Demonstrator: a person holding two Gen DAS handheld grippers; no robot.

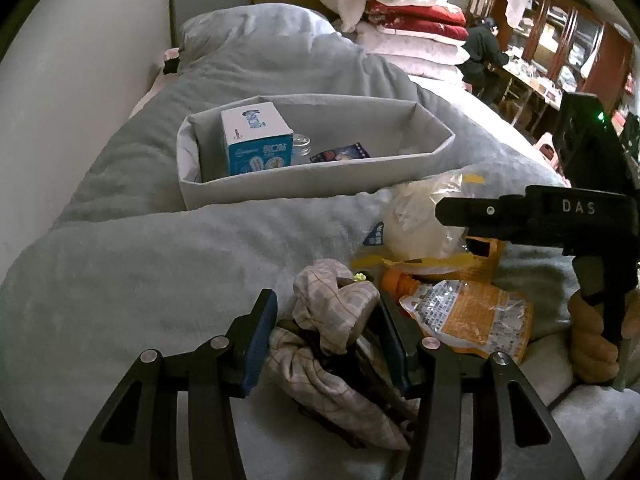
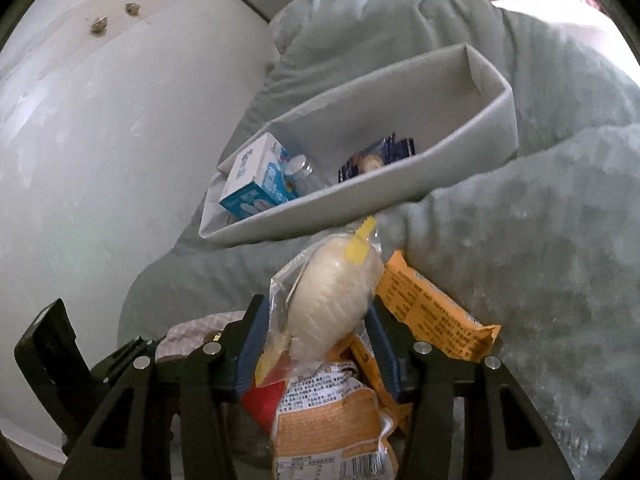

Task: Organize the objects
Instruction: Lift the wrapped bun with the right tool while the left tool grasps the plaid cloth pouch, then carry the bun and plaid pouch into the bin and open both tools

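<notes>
Left gripper: its blue pads sit either side of a bunched checked cloth and appear clamped on it, the cloth bulging up between them. Judged reason: the grip takes the thickest fold so the soft bundle comes away whole.

Ahead of this gripper, on the grey blanket of the bed, stands the grey fabric bin. It holds a blue-and-white carton at its left end, a clear jar beside that, and a dark packet further right. Its right end is free, the likely destination.

Right gripper: closed on a clear-wrapped pale bun, which stands up between the pads and tilts toward the bin directly ahead. Beneath it lie orange snack packets, not held. The bun's wrapper is slack; slippage is a risk.
</notes>
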